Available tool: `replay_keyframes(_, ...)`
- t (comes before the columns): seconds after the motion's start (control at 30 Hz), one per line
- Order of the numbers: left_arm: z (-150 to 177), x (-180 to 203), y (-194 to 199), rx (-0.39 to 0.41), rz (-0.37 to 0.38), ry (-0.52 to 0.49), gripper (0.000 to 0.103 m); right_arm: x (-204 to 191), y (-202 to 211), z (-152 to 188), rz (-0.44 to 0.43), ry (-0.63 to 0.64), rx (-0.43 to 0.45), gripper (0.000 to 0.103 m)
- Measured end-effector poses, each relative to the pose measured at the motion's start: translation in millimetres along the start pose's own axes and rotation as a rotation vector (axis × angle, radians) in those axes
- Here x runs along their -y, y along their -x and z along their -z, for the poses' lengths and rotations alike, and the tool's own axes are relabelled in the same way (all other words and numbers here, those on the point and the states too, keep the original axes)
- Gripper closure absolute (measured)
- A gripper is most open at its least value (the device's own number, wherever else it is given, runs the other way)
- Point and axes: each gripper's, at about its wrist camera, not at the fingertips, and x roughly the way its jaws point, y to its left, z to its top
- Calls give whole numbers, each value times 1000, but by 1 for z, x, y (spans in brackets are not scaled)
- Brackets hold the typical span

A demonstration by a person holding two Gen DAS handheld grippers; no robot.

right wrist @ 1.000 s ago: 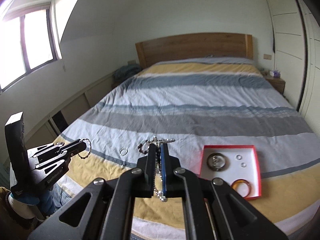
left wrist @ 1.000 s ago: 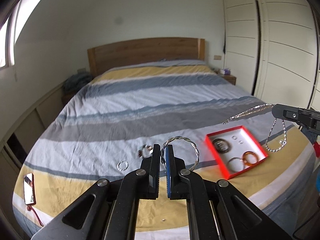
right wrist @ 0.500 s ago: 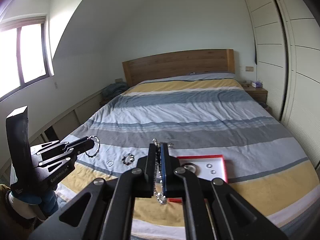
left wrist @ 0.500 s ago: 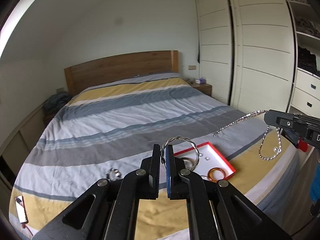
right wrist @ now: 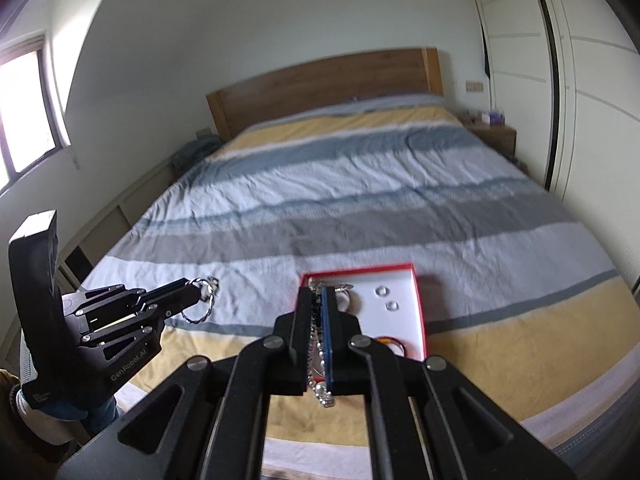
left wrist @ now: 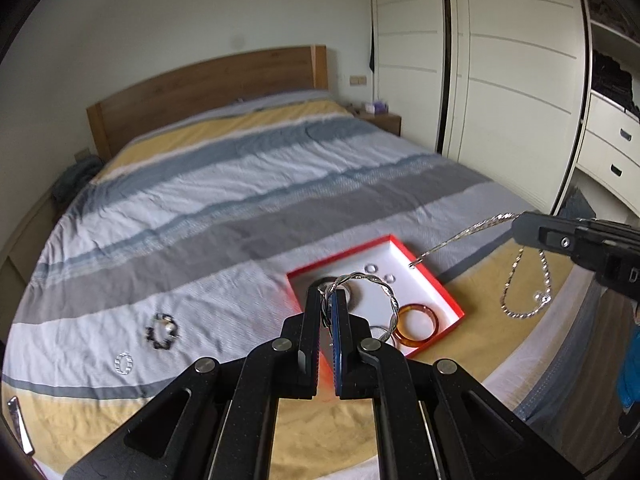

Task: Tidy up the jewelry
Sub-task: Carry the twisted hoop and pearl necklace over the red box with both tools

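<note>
L gripper (left wrist: 329,300) is clenched on a twisted silver bangle (left wrist: 390,300) held above the red tray (left wrist: 434,280) on the striped bed (left wrist: 240,208), and R gripper (right wrist: 319,300) is clamped on a silver chain necklace (right wrist: 320,392) that dangles below its jaws, also over the tray. Only the L wrist view shows the amber bangle (left wrist: 416,326) whole in the tray's near corner, plus a dark bead bracelet (left wrist: 162,332) & small silver ring (left wrist: 123,363) on the cover well left of the tray, w/ the necklace looping under the R gripper at the tray's right. Only the R wrist view shows the window (right wrist: 24,104) far left of the tray & the person's blue sleeve (right wrist: 64,408) under the L gripper
</note>
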Motion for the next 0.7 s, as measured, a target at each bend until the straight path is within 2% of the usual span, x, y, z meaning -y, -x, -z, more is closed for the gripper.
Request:
replay_keyframes(0.3,16,13,-83,-139,33,3,98,43,-81,18,15,-57,-139,99)
replay_keyframes(0.7,27,21,-166,-250,45,-9,98,77,-154,32,19,-110,-220,98)
